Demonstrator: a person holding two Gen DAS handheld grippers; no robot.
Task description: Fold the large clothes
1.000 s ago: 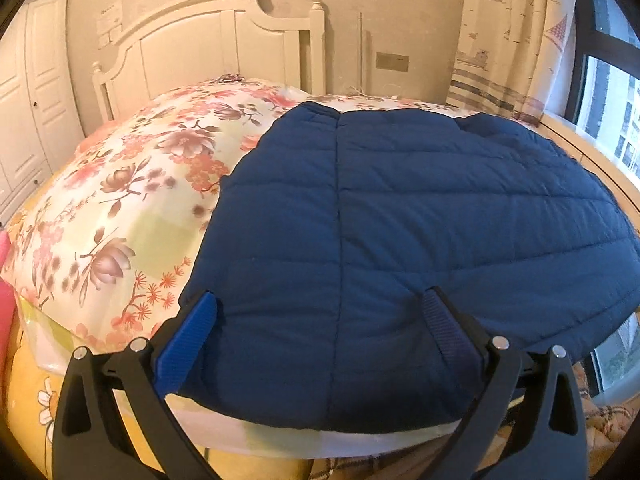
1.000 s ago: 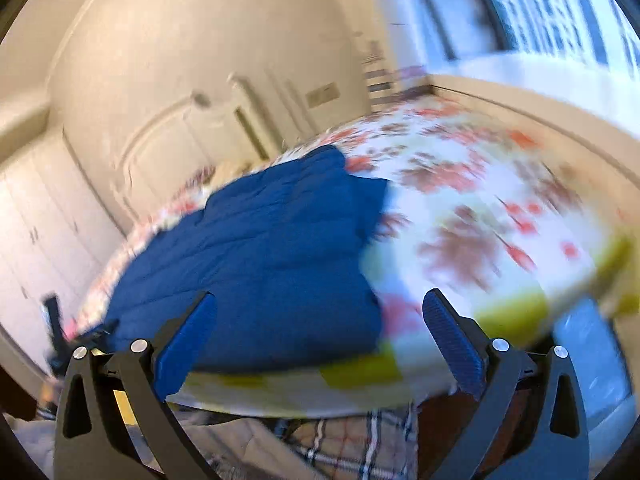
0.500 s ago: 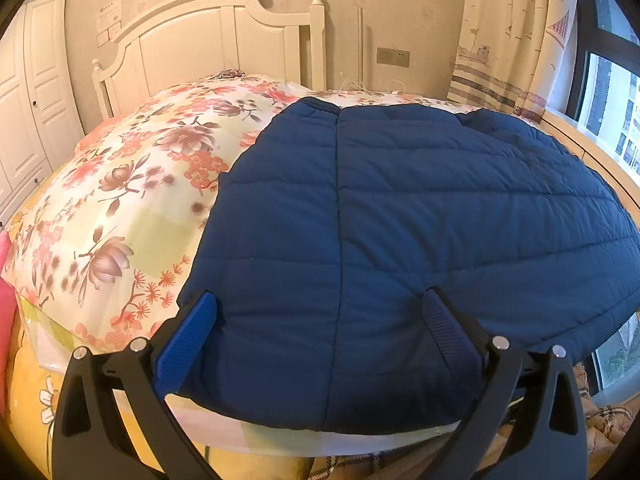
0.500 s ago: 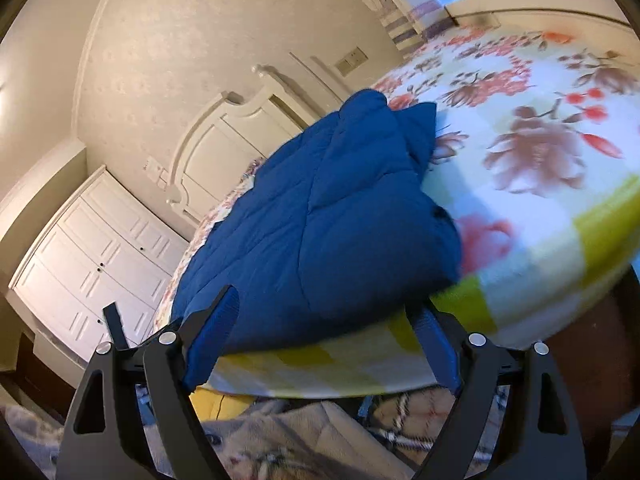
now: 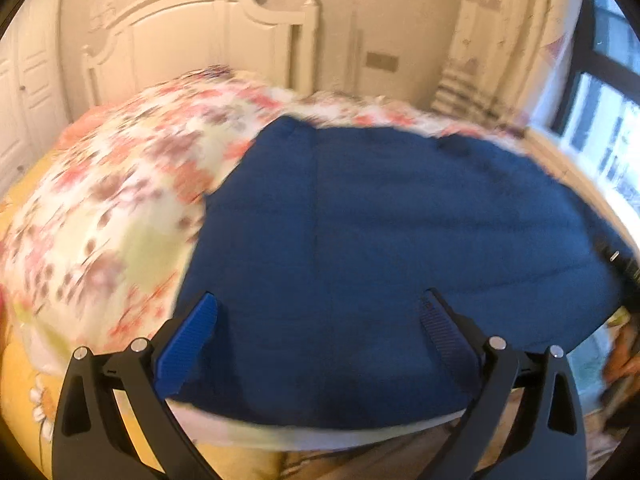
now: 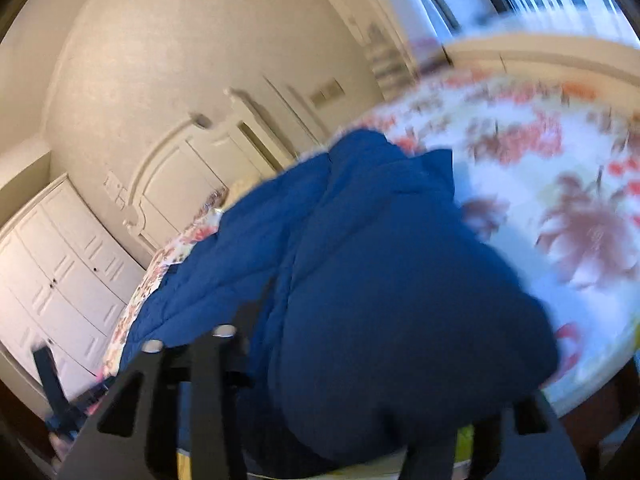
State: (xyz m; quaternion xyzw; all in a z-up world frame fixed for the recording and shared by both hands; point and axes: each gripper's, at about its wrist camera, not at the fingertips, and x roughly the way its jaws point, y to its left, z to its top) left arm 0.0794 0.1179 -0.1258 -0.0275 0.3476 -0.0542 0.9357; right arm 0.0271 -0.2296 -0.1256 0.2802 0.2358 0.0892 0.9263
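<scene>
1. Nearest thing first: I'm looking along the left gripper [image 5: 318, 330] and its blue-padded fingers [image 5: 186, 344] are spread wide with nothing between them, hovering just over the near hem of the big navy quilted padded coat [image 5: 380, 232].
2. The right gripper [image 6: 320, 420] is pushing into the coat's corner. Fabric is bulging over its black frame, so honestly I can't tell if the jaws are clamped on it or just buried.
3. The coat is lying flat across the floral-print bedspread [image 5: 120, 208], near the foot edge.
4. What I'm worrying about: puffy slick fabric is probably slipping out of a shallow pinch, and one side lifting alone is likely skewing the fold or dragging the coat off the edge.
5. Views: the left one is showing the whole coat outline, the white wooden headboard [image 5: 192, 40] and the window. The right one is showing the bunched corner and white wardrobe doors [image 6: 60, 280] instead.
</scene>
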